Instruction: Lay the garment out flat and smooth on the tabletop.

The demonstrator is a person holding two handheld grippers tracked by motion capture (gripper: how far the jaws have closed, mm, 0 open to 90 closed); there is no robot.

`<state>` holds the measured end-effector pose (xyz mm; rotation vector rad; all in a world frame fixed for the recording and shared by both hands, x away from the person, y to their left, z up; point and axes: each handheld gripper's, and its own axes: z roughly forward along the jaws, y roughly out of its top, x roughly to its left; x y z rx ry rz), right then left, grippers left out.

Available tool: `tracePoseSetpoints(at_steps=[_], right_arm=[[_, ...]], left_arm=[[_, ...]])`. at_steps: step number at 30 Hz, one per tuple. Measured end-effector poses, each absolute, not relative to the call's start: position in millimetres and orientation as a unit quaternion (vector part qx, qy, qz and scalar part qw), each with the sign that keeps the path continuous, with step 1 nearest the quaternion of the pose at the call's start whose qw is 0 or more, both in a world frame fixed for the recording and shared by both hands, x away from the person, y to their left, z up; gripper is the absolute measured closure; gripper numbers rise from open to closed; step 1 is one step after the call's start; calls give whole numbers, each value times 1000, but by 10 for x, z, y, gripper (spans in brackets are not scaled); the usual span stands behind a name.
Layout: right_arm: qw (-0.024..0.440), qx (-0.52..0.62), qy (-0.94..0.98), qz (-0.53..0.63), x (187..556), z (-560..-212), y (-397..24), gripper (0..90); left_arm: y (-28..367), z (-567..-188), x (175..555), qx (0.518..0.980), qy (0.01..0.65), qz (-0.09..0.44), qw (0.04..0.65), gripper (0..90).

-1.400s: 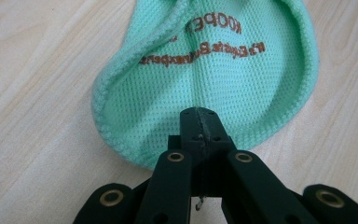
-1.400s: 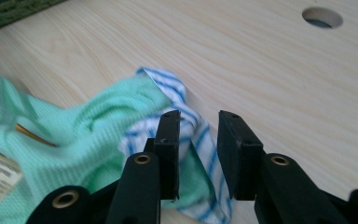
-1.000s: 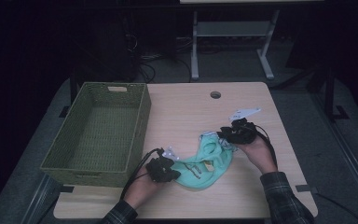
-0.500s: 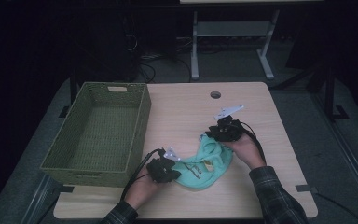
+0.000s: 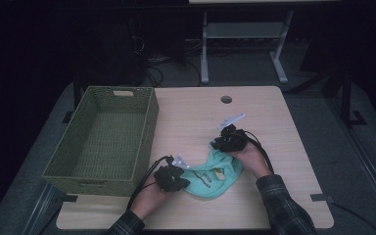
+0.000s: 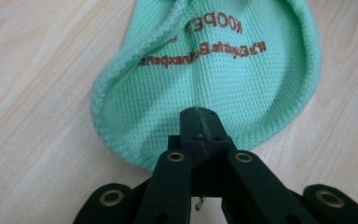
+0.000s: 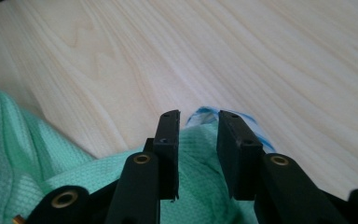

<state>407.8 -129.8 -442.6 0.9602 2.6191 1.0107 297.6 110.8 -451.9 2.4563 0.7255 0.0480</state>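
Observation:
A mint-green mesh cloth [image 5: 214, 172] with brown lettering lies bunched at the near middle of the wooden table [image 5: 196, 112]. My left gripper [image 5: 180, 177] is at the cloth's left end, shut on its hemmed edge. In the left gripper view, the closed jaws [image 6: 200, 116] pinch the cloth [image 6: 214, 70] where it fans away. My right gripper [image 5: 223, 145] is at the cloth's far right corner. In the right gripper view, its jaws [image 7: 198, 126] press on a thick fold of the cloth [image 7: 18, 154] with a blue tag [image 7: 201, 113] at the tips.
A green woven basket [image 5: 149, 125] stands on the left of the table, right beside the left hand. A cable hole [image 5: 226, 99] lies at the far middle. Bare wood stretches beyond and to the right of the cloth.
My right gripper has moved left and a little lower with the cloth's far corner, so the cloth is more bunched. The left gripper has stayed in place.

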Motion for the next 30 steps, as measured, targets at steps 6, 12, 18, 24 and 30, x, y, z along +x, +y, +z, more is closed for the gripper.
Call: tracePoseSetpoints(at_steps=[6,12,18,24,30], right_arm=[[78,312,894,313,4093,-4549,-1204,692],[79,314,892,315,4107,-4600,-1196,792],[75,318,890,319,4107,-4605,-1202,878],[92,322,883,328,4100,-4531,-1247,882],[113,332,872,342,4138,-4349,-1334,881]], left_arm=[[1109,-4516,2975,920,269,20,285,897],[1104,-4515,2970,920,268,21,284,897],[1109,-4516,2977,920,268,19,284,897],[1109,-4515,2980,921,268,18,284,897],[1110,-4514,2982,922,267,19,281,897]])
